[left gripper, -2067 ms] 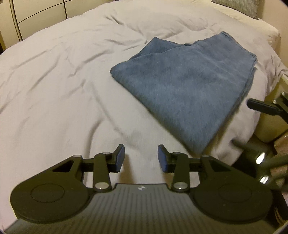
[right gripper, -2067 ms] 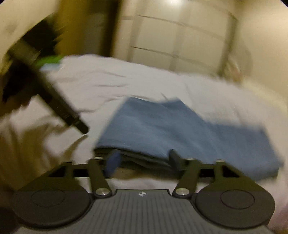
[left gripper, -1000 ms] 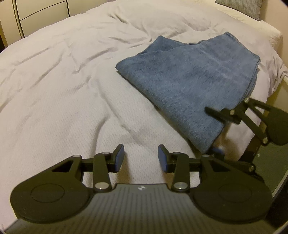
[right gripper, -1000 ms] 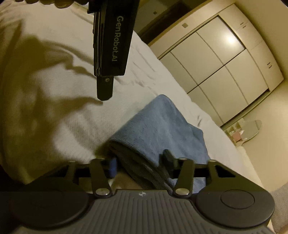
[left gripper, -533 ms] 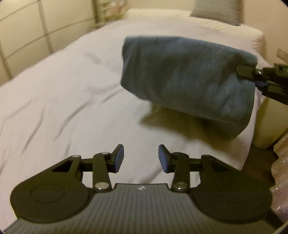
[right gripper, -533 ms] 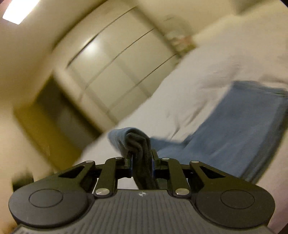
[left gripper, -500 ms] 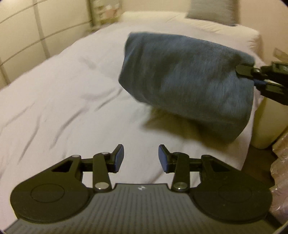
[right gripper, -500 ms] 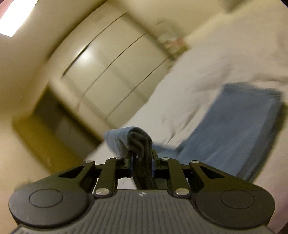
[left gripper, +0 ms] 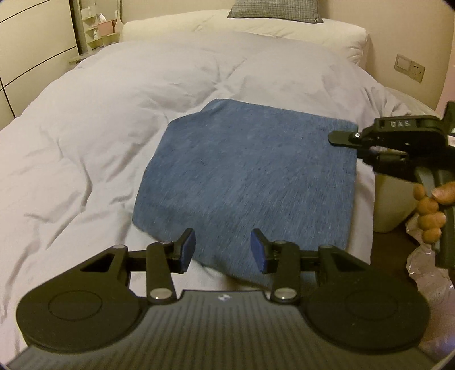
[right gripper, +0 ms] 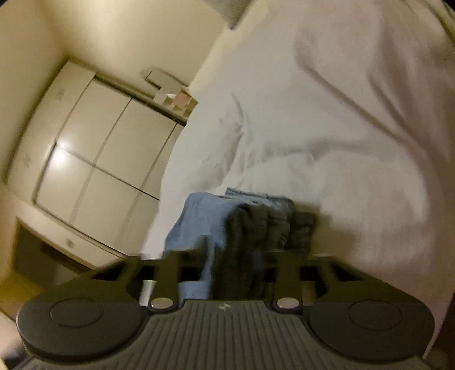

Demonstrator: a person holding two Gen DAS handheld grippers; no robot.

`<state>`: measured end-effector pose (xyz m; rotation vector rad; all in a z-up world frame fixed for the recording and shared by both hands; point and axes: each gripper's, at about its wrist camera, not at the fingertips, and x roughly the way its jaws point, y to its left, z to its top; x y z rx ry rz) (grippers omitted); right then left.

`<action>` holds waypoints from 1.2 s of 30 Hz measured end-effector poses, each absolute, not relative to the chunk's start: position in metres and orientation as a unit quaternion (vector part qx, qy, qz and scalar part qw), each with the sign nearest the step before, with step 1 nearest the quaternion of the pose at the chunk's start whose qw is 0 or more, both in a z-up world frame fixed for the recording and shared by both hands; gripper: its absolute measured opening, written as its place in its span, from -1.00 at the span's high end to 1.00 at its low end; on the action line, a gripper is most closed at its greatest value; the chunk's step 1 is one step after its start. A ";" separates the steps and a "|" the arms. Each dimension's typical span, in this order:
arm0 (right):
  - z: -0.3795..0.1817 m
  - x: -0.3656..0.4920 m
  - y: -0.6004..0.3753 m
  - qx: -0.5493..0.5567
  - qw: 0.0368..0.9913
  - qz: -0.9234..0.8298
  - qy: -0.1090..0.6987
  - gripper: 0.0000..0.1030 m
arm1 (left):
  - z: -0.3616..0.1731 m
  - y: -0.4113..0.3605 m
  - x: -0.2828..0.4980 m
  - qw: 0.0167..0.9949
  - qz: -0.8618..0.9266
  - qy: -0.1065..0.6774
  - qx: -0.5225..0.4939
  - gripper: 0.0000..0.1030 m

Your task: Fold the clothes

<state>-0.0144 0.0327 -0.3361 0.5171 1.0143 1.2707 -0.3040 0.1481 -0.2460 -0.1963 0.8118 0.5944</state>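
Observation:
A folded blue garment (left gripper: 250,176) lies flat on the white duvet (left gripper: 99,119) near the bed's right edge. My left gripper (left gripper: 223,250) is open and empty, hovering just above the garment's near edge. My right gripper (left gripper: 352,142) reaches in from the right at the garment's far right corner. In the right wrist view the right gripper (right gripper: 236,253) has its jaws parted, with the bunched blue garment corner (right gripper: 244,222) lying between them; the view is blurred.
A cream pillow and a grey cushion (left gripper: 274,10) lie at the bed's head. White wardrobe doors (right gripper: 93,159) stand beyond the bed. A wall socket (left gripper: 409,68) and a cream bin (left gripper: 389,205) are at the bed's right. A crinkled plastic bag (left gripper: 432,267) lies on the floor.
The right gripper carried the lifted garment over and laid it flat in a tidy rectangle. Its jaws, shut on the corner half a second ago, have opened. The left gripper stayed open.

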 end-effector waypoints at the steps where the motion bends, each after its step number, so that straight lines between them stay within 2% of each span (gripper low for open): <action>1: -0.328 -0.021 0.025 0.216 0.661 0.575 0.431 0.68 | -0.247 0.148 -0.303 0.872 0.284 0.388 -0.094 0.27; 4: -0.316 -0.019 0.024 0.201 0.678 0.574 0.414 0.75 | -0.249 0.151 -0.295 0.869 0.288 0.390 -0.094 0.27; 10: -0.363 0.004 0.028 0.209 0.689 0.507 0.474 0.71 | -0.265 0.165 -0.281 0.864 0.292 0.400 -0.085 0.25; 11: -0.363 0.005 0.029 0.200 0.691 0.508 0.474 0.62 | -0.268 0.169 -0.280 0.860 0.296 0.406 -0.090 0.21; 12: -0.357 0.004 0.030 0.185 0.701 0.506 0.467 0.18 | -0.269 0.171 -0.280 0.859 0.298 0.406 -0.093 0.21; 13: -0.349 0.002 0.030 0.167 0.716 0.502 0.457 0.06 | -0.268 0.172 -0.282 0.859 0.299 0.404 -0.096 0.21; 14: -0.341 -0.002 0.026 0.148 0.733 0.500 0.437 0.05 | -0.266 0.171 -0.283 0.860 0.302 0.401 -0.091 0.23; 17: -0.312 -0.024 0.004 0.082 0.792 0.499 0.343 0.09 | -0.255 0.172 -0.285 0.867 0.308 0.386 -0.062 0.30; 19: -0.297 -0.047 0.007 0.017 0.815 0.510 0.275 0.43 | -0.254 0.176 -0.279 0.871 0.303 0.382 -0.053 0.34; 21: -0.302 -0.058 0.021 -0.034 0.815 0.517 0.259 0.95 | -0.255 0.181 -0.272 0.874 0.298 0.382 -0.046 0.41; 22: -0.306 -0.062 0.030 -0.057 0.813 0.520 0.256 1.00 | -0.258 0.185 -0.268 0.873 0.296 0.385 -0.046 0.42; 27: -0.330 -0.059 0.068 -0.129 0.794 0.518 0.292 1.00 | -0.278 0.205 -0.249 0.867 0.285 0.405 -0.056 0.42; 31: -0.315 -0.057 0.071 -0.128 0.789 0.510 0.317 1.00 | -0.272 0.212 -0.244 0.869 0.283 0.404 -0.048 0.42; 32: -0.309 -0.059 0.067 -0.118 0.791 0.509 0.319 0.97 | -0.270 0.212 -0.245 0.871 0.281 0.401 -0.046 0.42; 35: -0.295 -0.070 0.053 -0.098 0.801 0.498 0.318 0.64 | -0.269 0.215 -0.247 0.874 0.279 0.396 -0.043 0.41; 36: -0.298 -0.074 0.050 -0.094 0.801 0.491 0.330 0.60 | -0.275 0.218 -0.246 0.871 0.280 0.401 -0.046 0.41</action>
